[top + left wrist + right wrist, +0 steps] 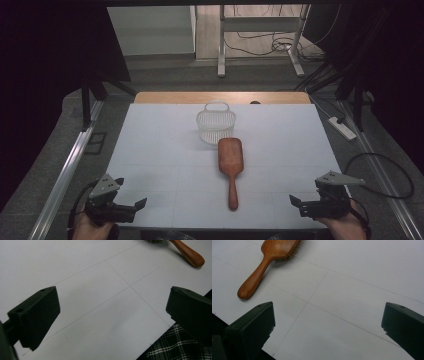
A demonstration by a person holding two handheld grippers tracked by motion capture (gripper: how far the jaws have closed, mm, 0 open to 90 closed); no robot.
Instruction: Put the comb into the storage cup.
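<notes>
Hairbrush (230, 167) lengthwise, handle toward person, bristles down.

One wooden hairbrush (230, 167); one white wire basket (215, 124); two grippers, left (131, 205) and right (299, 202); one white table (150, 150).

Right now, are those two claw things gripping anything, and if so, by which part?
Nothing is held. The left gripper and right gripper both stand open over the white table, apart from the wooden hairbrush and the basket.
</notes>
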